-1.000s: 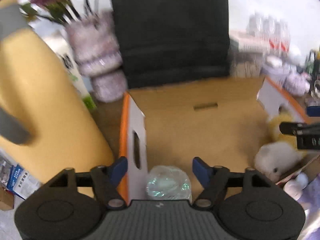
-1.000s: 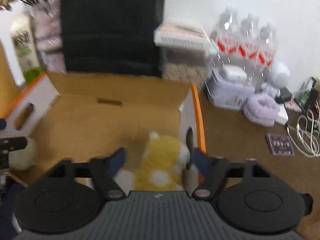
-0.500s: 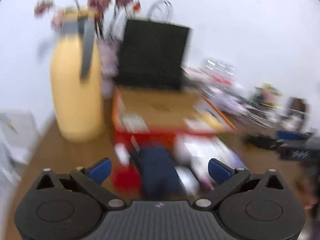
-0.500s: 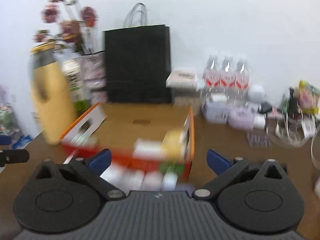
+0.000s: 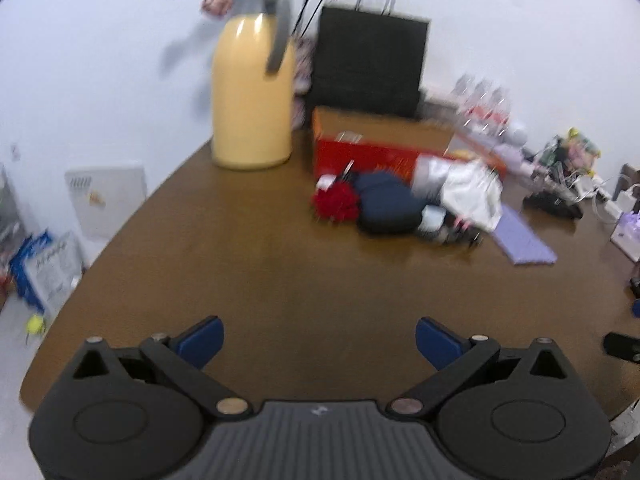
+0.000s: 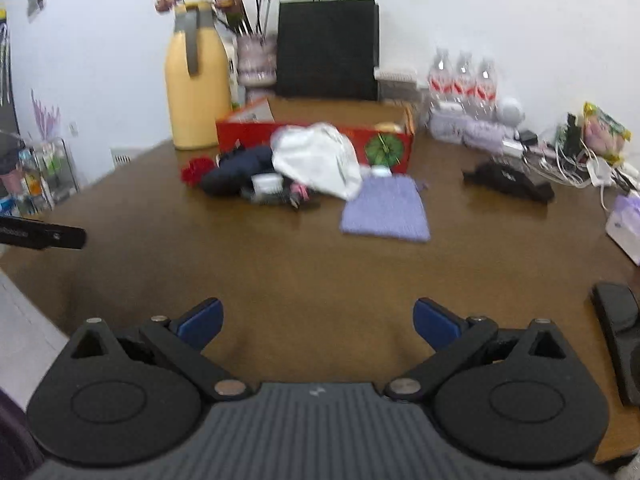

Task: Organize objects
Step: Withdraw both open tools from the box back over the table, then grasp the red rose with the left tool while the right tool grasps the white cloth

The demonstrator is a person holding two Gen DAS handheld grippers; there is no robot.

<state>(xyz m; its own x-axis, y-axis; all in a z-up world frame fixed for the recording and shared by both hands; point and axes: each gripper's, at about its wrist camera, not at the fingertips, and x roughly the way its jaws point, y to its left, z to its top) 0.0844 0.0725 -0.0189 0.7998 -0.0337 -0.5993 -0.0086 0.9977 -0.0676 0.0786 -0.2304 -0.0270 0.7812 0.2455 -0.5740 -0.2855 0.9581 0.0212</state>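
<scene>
Brown tabletop [image 6: 320, 264] lies bare under both grippers, left gripper [image 5: 319, 338] and right gripper [image 6: 316, 318], jaws wide and empty; the clutter pile [image 6: 288, 172] waits beside its red box [image 6: 392, 148], probably for sorting into it.

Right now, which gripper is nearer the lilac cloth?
Right, as far as I can judge. The lilac cloth lies straight ahead of the right gripper, but ahead and off to the right of the left gripper.

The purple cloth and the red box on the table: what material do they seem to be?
The purple cloth looks like soft knitted or towel fabric, matt, with faint ribbing. The red box seems printed cardboard: plain brown inside, thin flaps.
</scene>
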